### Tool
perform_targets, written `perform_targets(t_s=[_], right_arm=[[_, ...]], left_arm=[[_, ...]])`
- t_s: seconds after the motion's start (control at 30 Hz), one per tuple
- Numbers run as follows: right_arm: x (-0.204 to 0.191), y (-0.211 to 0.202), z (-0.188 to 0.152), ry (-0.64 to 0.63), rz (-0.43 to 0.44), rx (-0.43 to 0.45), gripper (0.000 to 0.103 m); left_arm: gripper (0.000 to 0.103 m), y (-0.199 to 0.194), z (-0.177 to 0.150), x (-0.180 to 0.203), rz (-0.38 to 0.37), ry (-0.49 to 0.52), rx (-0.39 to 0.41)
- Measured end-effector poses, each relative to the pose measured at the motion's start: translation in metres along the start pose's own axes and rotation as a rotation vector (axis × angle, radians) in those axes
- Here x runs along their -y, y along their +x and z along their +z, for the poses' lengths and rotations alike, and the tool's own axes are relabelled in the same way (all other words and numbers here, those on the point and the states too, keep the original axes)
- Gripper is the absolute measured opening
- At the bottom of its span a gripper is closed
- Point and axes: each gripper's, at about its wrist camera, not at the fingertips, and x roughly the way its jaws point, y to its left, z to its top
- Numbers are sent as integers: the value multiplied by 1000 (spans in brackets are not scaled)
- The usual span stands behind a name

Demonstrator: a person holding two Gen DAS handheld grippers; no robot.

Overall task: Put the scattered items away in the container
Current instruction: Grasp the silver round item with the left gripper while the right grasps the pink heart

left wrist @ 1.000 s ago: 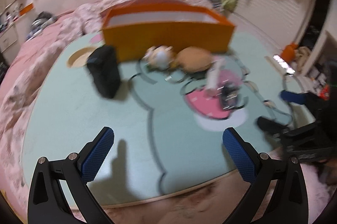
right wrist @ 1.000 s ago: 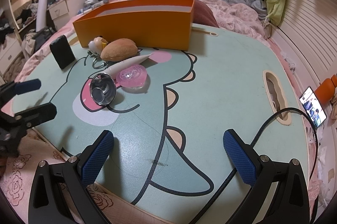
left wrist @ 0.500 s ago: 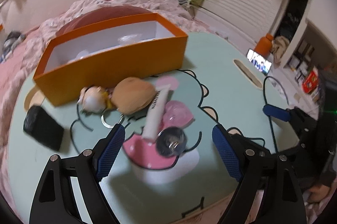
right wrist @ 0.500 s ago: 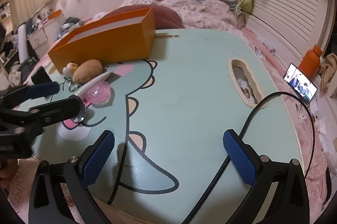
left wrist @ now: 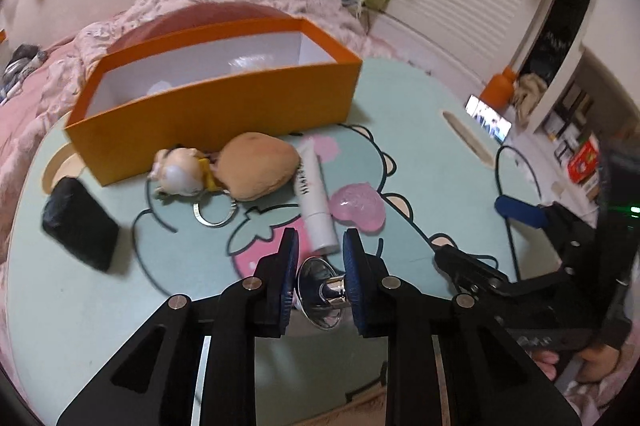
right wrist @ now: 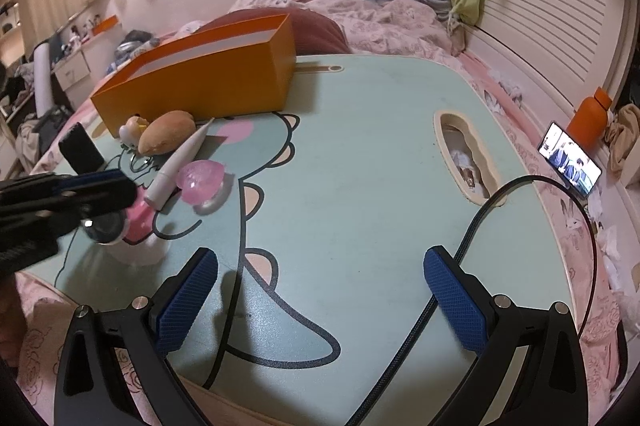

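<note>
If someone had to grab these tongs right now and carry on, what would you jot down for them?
Left tongs: have just closed on the small shiny metal cup.
Right tongs: open, empty, over bare table.
Orange box: nothing visible inside, though its floor is partly hidden.
In front of it on the table: black case, small figure on a key ring, tan plush, white tube, pink heart.
Left: cup into the box, then the other five.
</note>
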Motion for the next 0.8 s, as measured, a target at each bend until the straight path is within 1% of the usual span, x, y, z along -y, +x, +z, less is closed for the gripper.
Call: perform_targets(t_s=[0.3, 0.4, 0.47, 0.57, 0.6, 0.63, 0.67, 0.7, 0.73, 0.8], right_arm=[[0, -1, -1, 0, 7, 2, 103], [-1, -2, 2, -1, 50, 3, 103], [-3, -5, 5, -9, 83, 9, 100], [-10, -9, 12, -31, 127, 29, 91], [-13, -9, 14, -39, 140, 30, 84], [-16, -8, 17, -49, 154, 26, 73], [-19, -4, 20, -60, 170, 16, 67], [-22, 0, 24, -73, 189, 3, 58], [-26, 3, 27, -86, 200, -4, 56], [-35, 10, 32, -113, 196, -4, 56]], left_arm=[[24, -33, -16, -18, -10, -57, 67], [24, -44, -22, -23, -23, -77, 90], [24, -50, -25, -25, -15, -85, 101], [24, -58, -30, -28, -6, -88, 116], [24, -59, -31, -30, -8, -94, 118], [24, -60, -32, -31, -8, -99, 121], [24, -61, -33, -32, -9, -102, 123], [24, -62, -33, -32, -9, -102, 125], [24, -62, -33, -31, -8, -101, 126], [24, -63, -34, -31, -7, -101, 130]])
